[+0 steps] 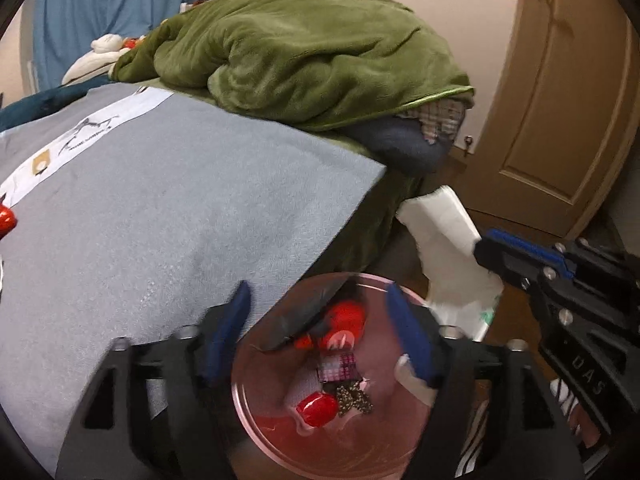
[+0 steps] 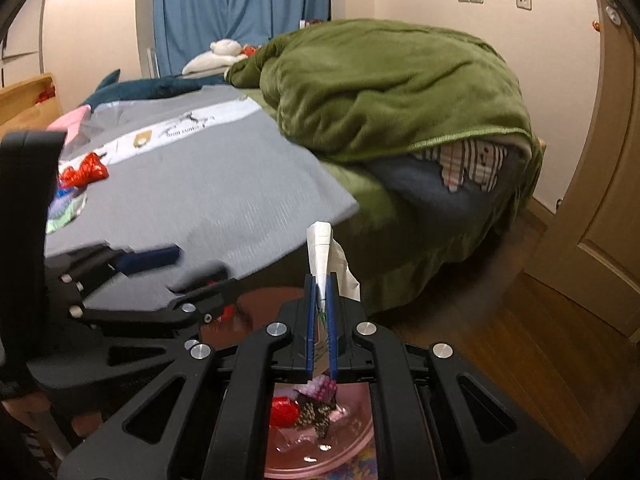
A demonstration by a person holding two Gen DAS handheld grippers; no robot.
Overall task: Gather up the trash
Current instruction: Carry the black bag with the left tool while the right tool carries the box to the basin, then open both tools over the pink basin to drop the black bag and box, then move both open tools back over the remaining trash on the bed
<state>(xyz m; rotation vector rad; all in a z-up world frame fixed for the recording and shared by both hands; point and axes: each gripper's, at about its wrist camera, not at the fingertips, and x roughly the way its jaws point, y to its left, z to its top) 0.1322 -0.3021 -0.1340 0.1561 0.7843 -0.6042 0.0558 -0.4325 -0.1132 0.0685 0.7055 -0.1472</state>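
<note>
A pink trash bin (image 1: 256, 420) stands on the floor beside the bed, below both grippers. It holds red wrappers (image 1: 318, 410) and other scraps; it also shows in the right wrist view (image 2: 360, 428). My left gripper (image 1: 320, 320) is open and empty, its jaws spread over the bin's rim. My right gripper (image 2: 320, 284) is shut on a white crumpled paper wrapper (image 2: 324, 248) and holds it above the bin; the wrapper shows at the right in the left wrist view (image 1: 444, 232). More wrappers, red (image 2: 86, 172) and green-purple (image 2: 66, 208), lie on the bed's grey cover at the left.
The bed carries a grey cover (image 1: 180, 208) and a heaped green blanket (image 1: 300, 60). A brown door (image 1: 560, 100) stands to the right over a wooden floor (image 2: 500, 340). Blue curtains (image 2: 240, 12) hang behind. A pink item (image 2: 72, 120) lies at the bed's far left.
</note>
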